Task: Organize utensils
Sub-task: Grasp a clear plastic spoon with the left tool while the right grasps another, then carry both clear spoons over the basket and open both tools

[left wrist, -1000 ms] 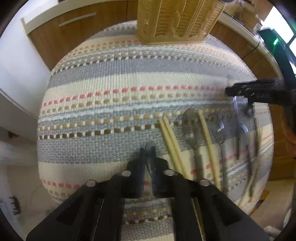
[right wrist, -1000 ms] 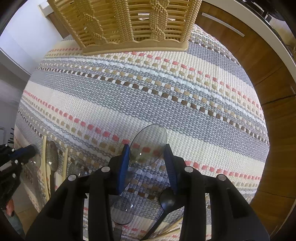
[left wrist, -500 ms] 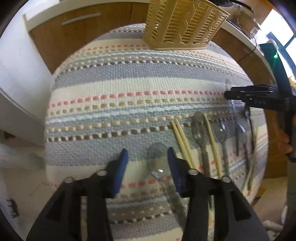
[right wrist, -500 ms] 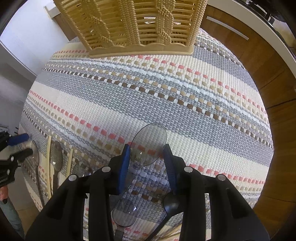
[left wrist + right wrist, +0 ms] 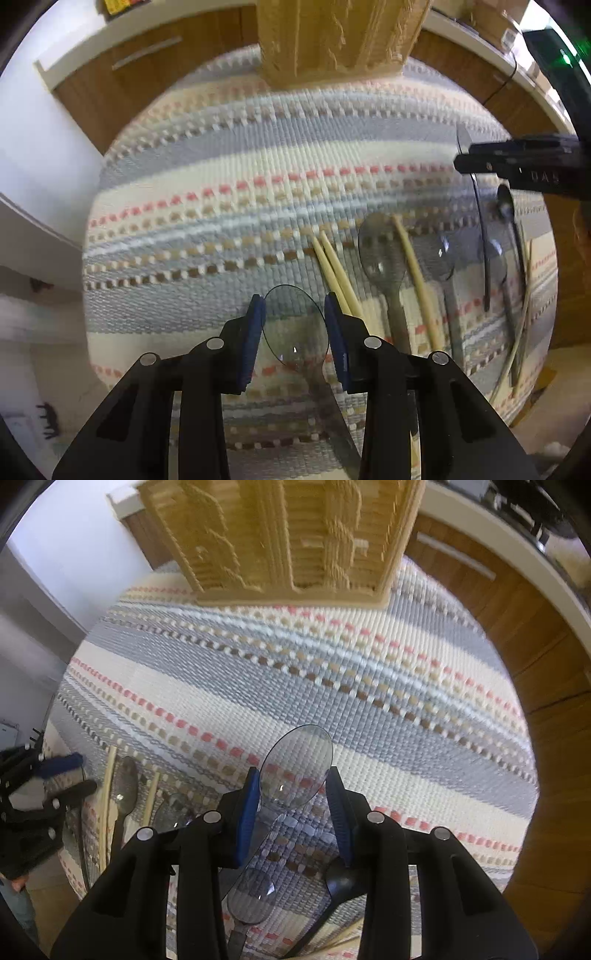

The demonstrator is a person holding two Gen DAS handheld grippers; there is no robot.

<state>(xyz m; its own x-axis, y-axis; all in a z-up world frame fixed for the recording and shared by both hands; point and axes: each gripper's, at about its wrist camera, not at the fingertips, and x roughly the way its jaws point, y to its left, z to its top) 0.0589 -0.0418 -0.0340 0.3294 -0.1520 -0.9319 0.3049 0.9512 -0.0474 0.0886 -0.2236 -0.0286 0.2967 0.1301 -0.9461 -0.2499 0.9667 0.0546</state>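
While the left wrist view looks down on a striped mat, the left claw (image 5: 293, 326) is closing around the bowl of a clear plastic spoon (image 5: 295, 328), beside chopsticks (image 5: 334, 271) and more spoons. From the right wrist view, the right claw (image 5: 293, 799) grips another clear spoon (image 5: 297, 766) partway closed, lifted above the mat. Next, each spoon seemingly needs carrying to the woven basket (image 5: 284, 539) ahead.
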